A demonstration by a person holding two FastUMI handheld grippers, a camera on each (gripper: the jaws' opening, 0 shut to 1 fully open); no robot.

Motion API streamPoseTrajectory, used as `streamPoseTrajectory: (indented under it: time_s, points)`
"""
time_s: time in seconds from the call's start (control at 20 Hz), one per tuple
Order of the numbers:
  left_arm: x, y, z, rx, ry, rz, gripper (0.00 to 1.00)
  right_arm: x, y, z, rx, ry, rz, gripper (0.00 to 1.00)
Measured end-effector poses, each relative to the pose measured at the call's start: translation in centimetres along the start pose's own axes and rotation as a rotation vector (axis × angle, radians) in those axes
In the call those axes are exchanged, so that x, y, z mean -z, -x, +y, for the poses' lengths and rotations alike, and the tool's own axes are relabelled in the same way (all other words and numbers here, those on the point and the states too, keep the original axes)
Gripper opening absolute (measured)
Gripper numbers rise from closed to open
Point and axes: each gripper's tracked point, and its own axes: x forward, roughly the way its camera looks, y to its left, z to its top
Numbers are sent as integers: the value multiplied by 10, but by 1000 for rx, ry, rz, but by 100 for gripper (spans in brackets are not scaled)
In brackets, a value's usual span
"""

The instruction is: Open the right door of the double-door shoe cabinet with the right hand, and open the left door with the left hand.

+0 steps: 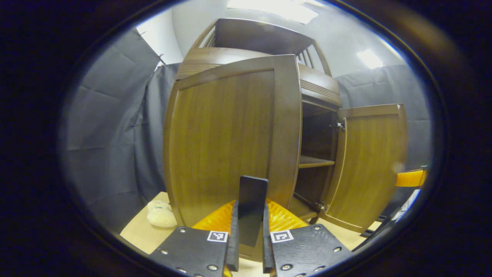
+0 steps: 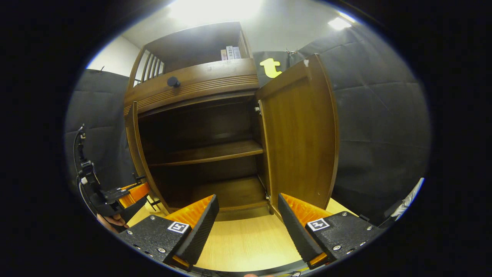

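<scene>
- While the left gripper (image 1: 250, 246) clamps the dark handle (image 1: 251, 209) of the left door (image 1: 226, 142), the right door (image 1: 369, 165) stands swung open at 3 o'clock.
- Right gripper (image 2: 248, 227), jaws apart, faces the shelf (image 2: 207, 152); the left door appears edge-on at 9 o'clock.
- Pale soft object (image 1: 161, 214) at 8 o'clock: indistinct.

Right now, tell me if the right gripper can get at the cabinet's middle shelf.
Probably yes. The right door stands swung wide, the right gripper is open and empty facing the opening, and nothing lies between it and the middle shelf.
</scene>
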Motion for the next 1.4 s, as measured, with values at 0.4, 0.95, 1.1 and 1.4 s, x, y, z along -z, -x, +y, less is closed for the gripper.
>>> streamPoseTrajectory:
  time_s: [0.4, 0.95, 1.1, 1.4]
  points:
    - [-2, 45, 37, -66, 12, 3, 14, 12, -10, 24, -61, -1, 39, 96]
    - [-16, 106, 101, -162, 0, -16, 8, 19, -20, 60, -152, 26, 71, 96]
    - [-25, 119, 122, -142, 24, -29, 10, 19, -24, 69, -174, 37, 78, 96]
    - [-20, 128, 174, -199, -77, -15, 3, 20, -29, 85, -211, 55, 88, 96]
